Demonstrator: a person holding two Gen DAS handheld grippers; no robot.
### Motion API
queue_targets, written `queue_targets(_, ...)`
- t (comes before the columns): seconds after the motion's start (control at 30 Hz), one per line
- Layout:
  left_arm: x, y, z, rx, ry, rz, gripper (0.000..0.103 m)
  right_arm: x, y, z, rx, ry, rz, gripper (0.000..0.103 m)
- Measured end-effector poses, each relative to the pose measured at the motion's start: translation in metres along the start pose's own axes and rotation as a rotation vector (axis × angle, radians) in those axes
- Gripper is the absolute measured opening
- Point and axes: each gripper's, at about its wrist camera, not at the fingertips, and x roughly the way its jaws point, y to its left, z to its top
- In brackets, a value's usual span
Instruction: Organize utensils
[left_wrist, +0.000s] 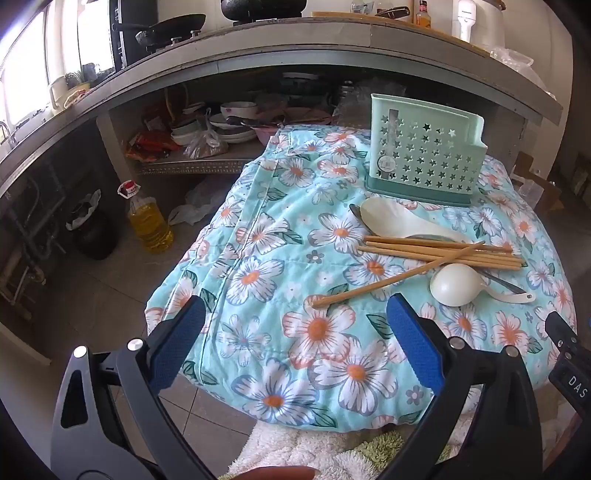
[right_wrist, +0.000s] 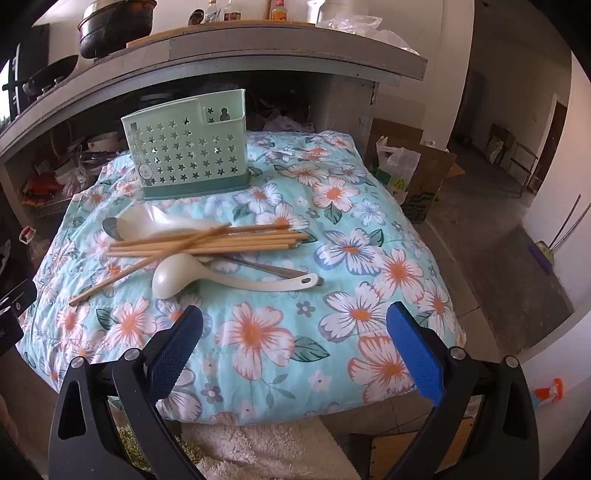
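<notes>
Mint-green star-holed utensil holder (left_wrist: 421, 151) upright at back of floral quilt (left_wrist: 280, 295); bamboo chopsticks (left_wrist: 439, 251), white rice paddle (left_wrist: 391, 218), white ladle (left_wrist: 454, 284) piled just before it. Left hand-held gripper (left_wrist: 295, 314) wide open, empty. Right wrist view: same pile near holder; right hand-held gripper (right_wrist: 295, 317) wide open, empty, apart from utensils.

home kitchen | wok (left_wrist: 162, 26) on counter (left_wrist: 295, 44) | bowls (left_wrist: 236, 110) beneath counter | oil bottle (left_wrist: 149, 225) on floor below
</notes>
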Motion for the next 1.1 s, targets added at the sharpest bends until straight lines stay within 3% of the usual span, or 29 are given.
queue_targets(1.1, -0.0021, -0.0068, -0.0018, -0.004, -0.003, -0.002, 0.095, -0.0052, -0.0003, 0.0051, -0.005, -0.018, -0.001, 0.097)
